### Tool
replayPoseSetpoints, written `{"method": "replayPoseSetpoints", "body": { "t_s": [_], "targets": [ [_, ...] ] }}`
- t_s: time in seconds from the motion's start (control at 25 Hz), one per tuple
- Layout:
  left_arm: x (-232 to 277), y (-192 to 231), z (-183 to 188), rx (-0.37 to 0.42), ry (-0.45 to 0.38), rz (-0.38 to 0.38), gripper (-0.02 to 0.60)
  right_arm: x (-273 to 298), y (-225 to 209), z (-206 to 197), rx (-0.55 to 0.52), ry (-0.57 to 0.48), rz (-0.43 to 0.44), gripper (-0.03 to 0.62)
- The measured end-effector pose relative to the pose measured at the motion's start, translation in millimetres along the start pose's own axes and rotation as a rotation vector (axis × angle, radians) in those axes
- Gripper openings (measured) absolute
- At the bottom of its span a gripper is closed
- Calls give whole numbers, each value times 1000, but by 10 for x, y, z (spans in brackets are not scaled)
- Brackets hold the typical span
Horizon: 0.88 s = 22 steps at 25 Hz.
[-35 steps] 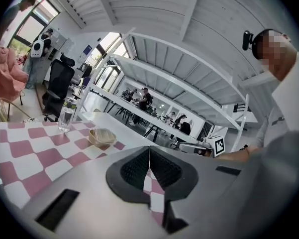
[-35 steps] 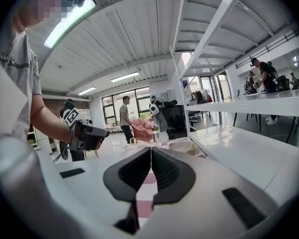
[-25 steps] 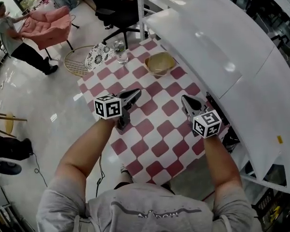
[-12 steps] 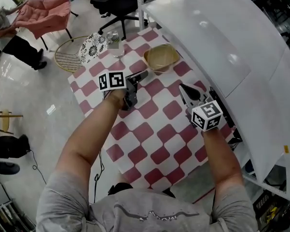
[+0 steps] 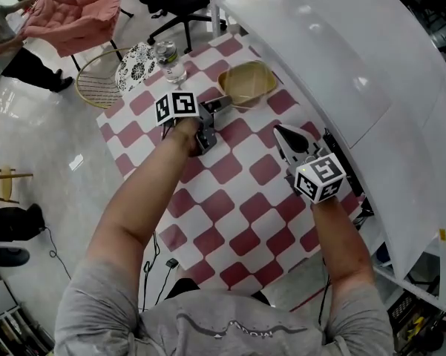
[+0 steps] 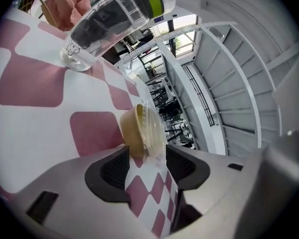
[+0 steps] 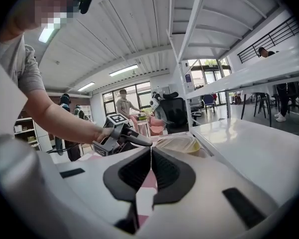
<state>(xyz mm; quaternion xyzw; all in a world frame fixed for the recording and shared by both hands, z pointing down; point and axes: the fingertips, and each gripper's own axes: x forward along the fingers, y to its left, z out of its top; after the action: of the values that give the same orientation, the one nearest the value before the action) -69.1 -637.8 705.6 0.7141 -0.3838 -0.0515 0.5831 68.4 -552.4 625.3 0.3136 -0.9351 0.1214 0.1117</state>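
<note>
The left hand-held gripper (image 5: 220, 106), jaws spread, is just beside the lidded bowl (image 5: 246, 84) near the bench's (image 5: 230, 199) far edge; best go slow and level; the right hand-held gripper (image 5: 280, 132) is pressed together, empty.

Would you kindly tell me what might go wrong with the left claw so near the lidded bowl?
1. The left claw is open with the bowl just ahead; a push could slide the bowl across the checked cloth rather than seat it between the jaws.
2. Its thin clear lid may buckle if squeezed.
3. The water bottle stands close by; a sideways swing might topple it.
</note>
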Motion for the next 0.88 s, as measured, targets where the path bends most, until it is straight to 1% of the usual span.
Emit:
{"method": "replayPoseSetpoints", "body": {
  "t_s": [0.12,0.28,0.32,0.48,0.52,0.72,0.8,0.88],
  "targets": [
    [44,-17,-13,-6,14,-15,222,13,-13,-8,3,4,2,26],
    [80,2,-38,-7,31,-7,220,23,-19,-62,4,19,5,26],
    [85,13,-43,-7,35,-1,207,24,-23,-77,5,22,4,26],
    [70,24,-9,3,28,14,57,16,-38,-119,6,32,3,26],
    [59,9,6,3,24,7,51,13,-40,-124,5,35,2,26],
    [-64,-159,60,-32,-9,-93,44,-25,-36,-99,24,32,-11,26],
    [-147,-257,72,-31,-25,-130,42,-54,-25,-72,29,33,-16,26],
    [-244,-375,87,-14,-47,-164,41,-91,-8,-31,25,35,-21,26]
  ]
}}
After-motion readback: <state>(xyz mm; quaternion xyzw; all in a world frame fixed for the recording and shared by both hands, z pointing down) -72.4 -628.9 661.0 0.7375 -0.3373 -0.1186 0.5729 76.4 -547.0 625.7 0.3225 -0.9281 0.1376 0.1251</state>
